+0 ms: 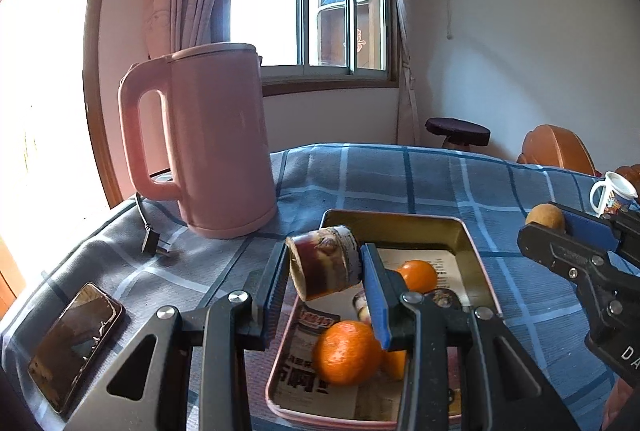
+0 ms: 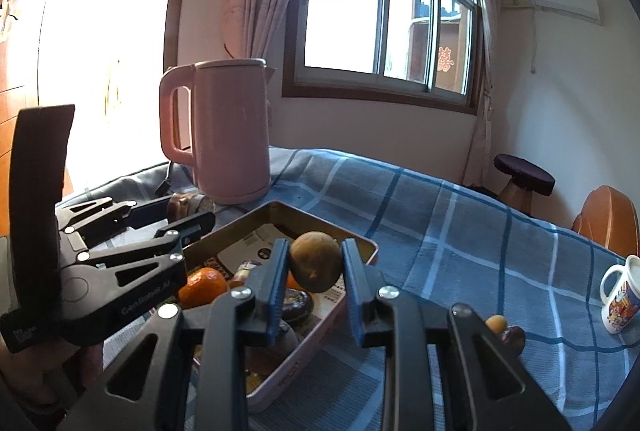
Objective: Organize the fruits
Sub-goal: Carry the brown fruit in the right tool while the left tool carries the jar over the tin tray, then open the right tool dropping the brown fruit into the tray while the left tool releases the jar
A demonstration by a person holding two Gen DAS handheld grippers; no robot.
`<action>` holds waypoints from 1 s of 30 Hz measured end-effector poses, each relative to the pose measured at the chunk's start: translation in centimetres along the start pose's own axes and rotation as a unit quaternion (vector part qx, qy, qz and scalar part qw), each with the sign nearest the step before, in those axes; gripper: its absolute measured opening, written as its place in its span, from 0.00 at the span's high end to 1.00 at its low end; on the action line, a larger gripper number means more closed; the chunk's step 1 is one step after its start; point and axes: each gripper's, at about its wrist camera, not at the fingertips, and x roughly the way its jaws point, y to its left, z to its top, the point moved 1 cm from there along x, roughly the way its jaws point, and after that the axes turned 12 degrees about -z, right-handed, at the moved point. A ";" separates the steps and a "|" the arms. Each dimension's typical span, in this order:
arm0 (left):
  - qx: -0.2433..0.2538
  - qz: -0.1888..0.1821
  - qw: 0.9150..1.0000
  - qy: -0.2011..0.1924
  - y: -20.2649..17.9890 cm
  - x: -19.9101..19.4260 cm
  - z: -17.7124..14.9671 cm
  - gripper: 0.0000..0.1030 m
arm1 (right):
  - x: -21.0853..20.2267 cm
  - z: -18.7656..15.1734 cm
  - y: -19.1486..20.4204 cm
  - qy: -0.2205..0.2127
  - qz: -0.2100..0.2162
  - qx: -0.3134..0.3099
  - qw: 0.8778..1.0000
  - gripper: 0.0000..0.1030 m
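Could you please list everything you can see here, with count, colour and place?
kettle: one, pink, on the cloth behind the tray
tray: one, gold inside, paper-lined, centre of the table
oranges: at least two, orange, in the tray
phone: one, dark, left on the cloth
mug: one, white with print, right on the cloth
small fruits: two, one yellow and one dark, near the mug
tablecloth: one, blue check
sugarcane piece: one, purple-brown, in the left tongs
brown fruit: one, in the right tongs
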 end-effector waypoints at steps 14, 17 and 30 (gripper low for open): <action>-0.009 0.004 1.000 0.017 1.6 0.6 -0.6 0.63 | 1.9 -0.1 2.0 0.018 0.016 -0.008 1.000 0.71; -0.010 0.002 1.000 0.023 1.7 0.8 -0.7 0.63 | 2.2 -0.2 2.4 0.021 0.019 -0.010 1.000 0.71; -0.011 -0.020 0.999 0.041 2.1 1.7 -1.0 0.62 | 3.7 -1.0 3.4 0.049 0.026 -0.017 0.998 0.71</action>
